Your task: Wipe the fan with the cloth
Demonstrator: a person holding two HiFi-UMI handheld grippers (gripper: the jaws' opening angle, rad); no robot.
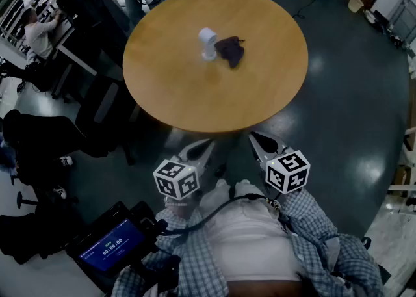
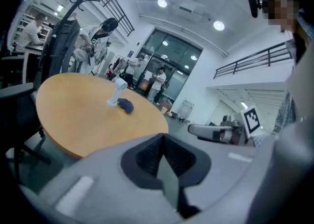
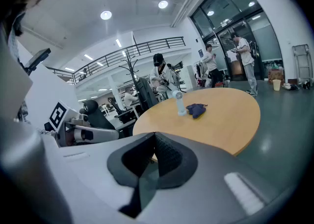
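We hold both grippers off the near edge of the round wooden table [image 1: 195,101], close to our body. Our left gripper [image 1: 203,147] has its jaws pressed together with nothing between them, and our right gripper [image 1: 259,141] is clenched empty in the same way. The small white fan [image 1: 207,43] stands upright around the middle of the tabletop, a little nearer the far edge. The dark cloth [image 1: 230,51] lies crumpled just beside the fan's base, on its right; we cannot tell whether they touch. Both are well apart from our grippers.
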